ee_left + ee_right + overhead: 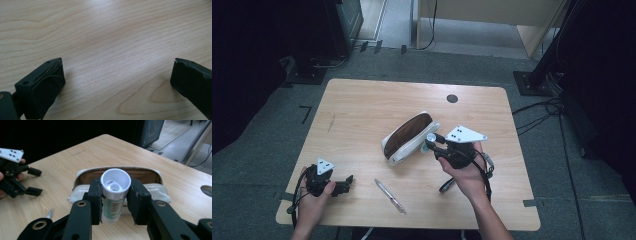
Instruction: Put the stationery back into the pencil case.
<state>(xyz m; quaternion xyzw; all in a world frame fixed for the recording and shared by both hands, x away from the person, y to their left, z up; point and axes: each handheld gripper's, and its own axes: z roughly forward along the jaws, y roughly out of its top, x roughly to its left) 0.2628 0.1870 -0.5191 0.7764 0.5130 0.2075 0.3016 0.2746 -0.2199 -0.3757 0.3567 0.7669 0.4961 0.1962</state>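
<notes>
On the wooden table (362,105) we found the right gripper (115,202) clenched on a white-capped tube (115,192), held just right of the open pouch (408,136). The left gripper (346,184) rested released, near left; a pen (390,196) lay between.

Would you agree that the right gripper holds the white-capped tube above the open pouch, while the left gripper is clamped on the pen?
Not quite: the left gripper is open and holds nothing, as the left gripper view shows. The pen lies apart on the table. The right gripper does hold the tube by the open pouch.
</notes>
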